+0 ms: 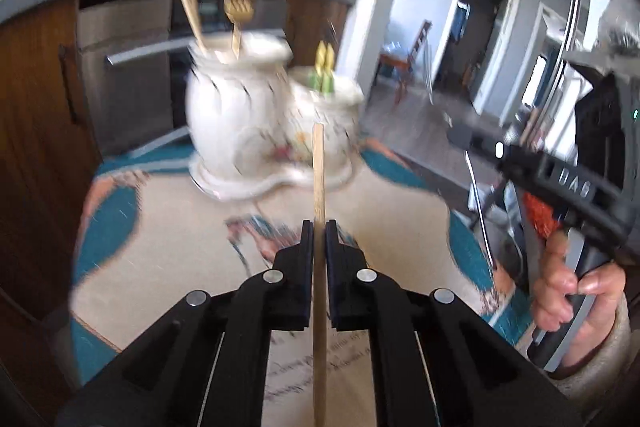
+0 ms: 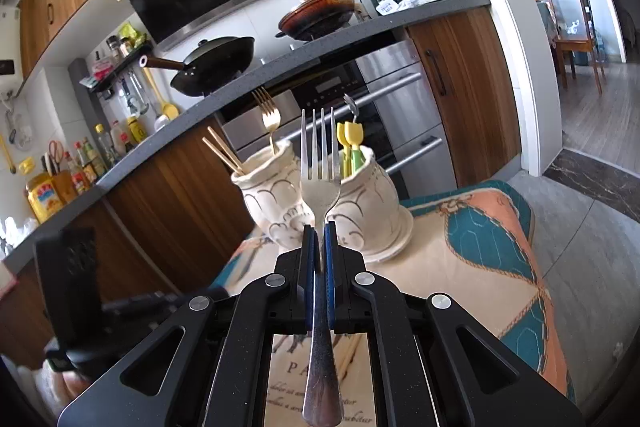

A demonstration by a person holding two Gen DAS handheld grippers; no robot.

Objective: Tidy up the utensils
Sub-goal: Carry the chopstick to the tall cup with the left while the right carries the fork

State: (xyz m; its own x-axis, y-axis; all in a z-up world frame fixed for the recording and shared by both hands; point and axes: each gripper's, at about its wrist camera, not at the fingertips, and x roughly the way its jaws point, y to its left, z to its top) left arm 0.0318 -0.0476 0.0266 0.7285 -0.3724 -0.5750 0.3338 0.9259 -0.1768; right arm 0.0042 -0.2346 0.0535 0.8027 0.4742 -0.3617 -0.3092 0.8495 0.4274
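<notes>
My left gripper (image 1: 319, 227) is shut on a single wooden chopstick (image 1: 319, 171) that points toward two white ceramic jars. The left jar (image 1: 232, 111) holds wooden chopsticks (image 1: 190, 11) and a gold fork (image 1: 239, 9); the right jar (image 1: 332, 119) holds yellow-green plastic utensils (image 1: 325, 71). My right gripper (image 2: 319, 227) is shut on a silver fork (image 2: 319, 163), tines up, in front of the same jars: left jar (image 2: 266, 203), right jar (image 2: 372, 207). The right gripper also shows at the right edge of the left wrist view (image 1: 560, 179), held by a hand.
The jars stand on a table with a cream, teal and orange cloth (image 2: 480, 247). Behind is a grey kitchen counter (image 2: 280, 75) with a black wok (image 2: 216, 63), a brown pan (image 2: 320, 13), an oven and wooden cabinets. A doorway to a dining room lies right.
</notes>
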